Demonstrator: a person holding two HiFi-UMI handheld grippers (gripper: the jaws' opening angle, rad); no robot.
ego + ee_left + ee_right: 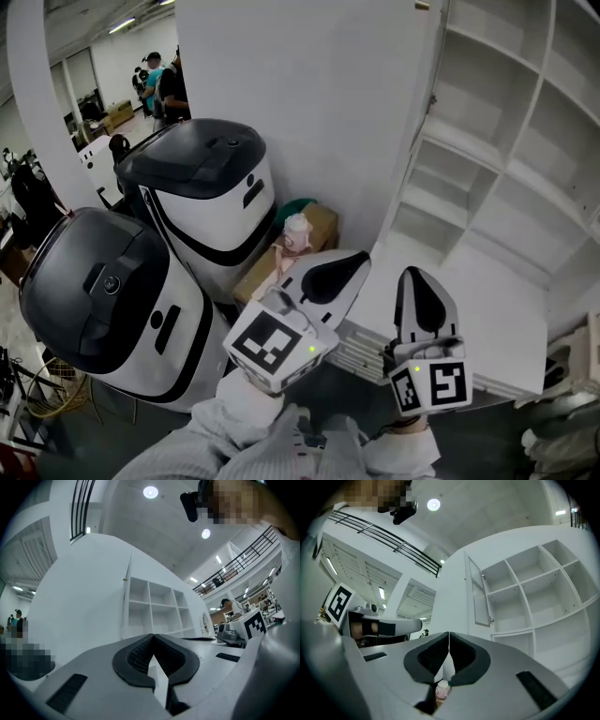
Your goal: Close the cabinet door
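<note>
The white cabinet door [309,103] stands open as a tall panel ahead of me, hinged to the white shelving unit [506,159] on its right. My left gripper [364,257] is shut with nothing in it, its tip close to the door's lower edge; I cannot tell whether it touches. Beside it, my right gripper [413,273] is also shut and empty, pointing at the cabinet's base. In the left gripper view the left gripper [153,635] faces the door [84,597] and the shelves [159,606]. From the right gripper [449,633] the door [478,592] appears edge-on beside the open shelves [534,588].
Two rounded black-and-white machines [202,187] [103,300] stand at the left. A cardboard box [321,225] with a pink cup [296,232] lies at the door's foot. People [159,80] stand far off at the back left. A white ledge [469,309] runs under the shelves.
</note>
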